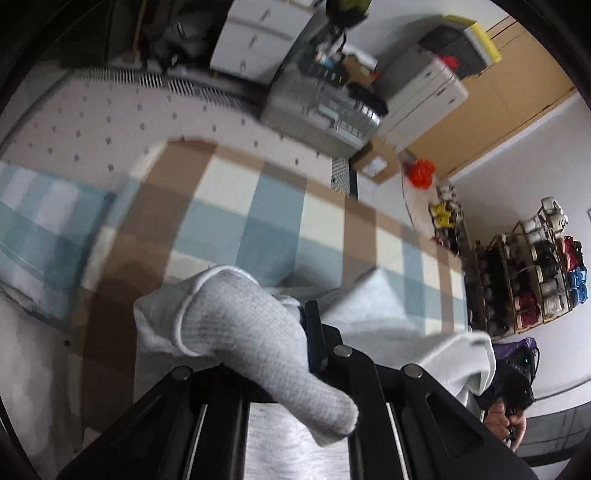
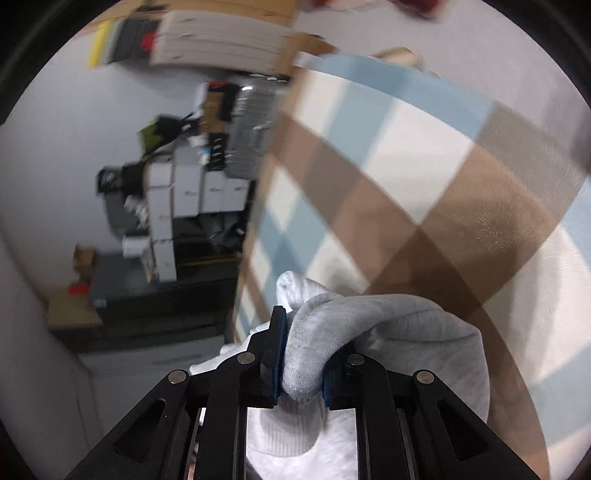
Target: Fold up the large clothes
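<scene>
A lived-in bedroom at home: a bed [image 1: 110,122] with a dotted mattress carries a checked blanket [image 1: 258,206] and a pillow [image 1: 40,225]. White drawer units [image 1: 255,33], a shoe rack [image 1: 532,269] and what look like storage boxes [image 2: 192,192] line the walls.

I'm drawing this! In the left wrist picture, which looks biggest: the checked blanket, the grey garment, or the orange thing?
1. checked blanket, it fills the middle.
2. grey garment, though it looks big partly because it is near the camera.
3. orange thing, tiny and far away.

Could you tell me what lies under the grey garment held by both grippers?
Under the grey garment lies a checked blanket in brown, blue and cream. What is beneath the blanket is covered.
</scene>
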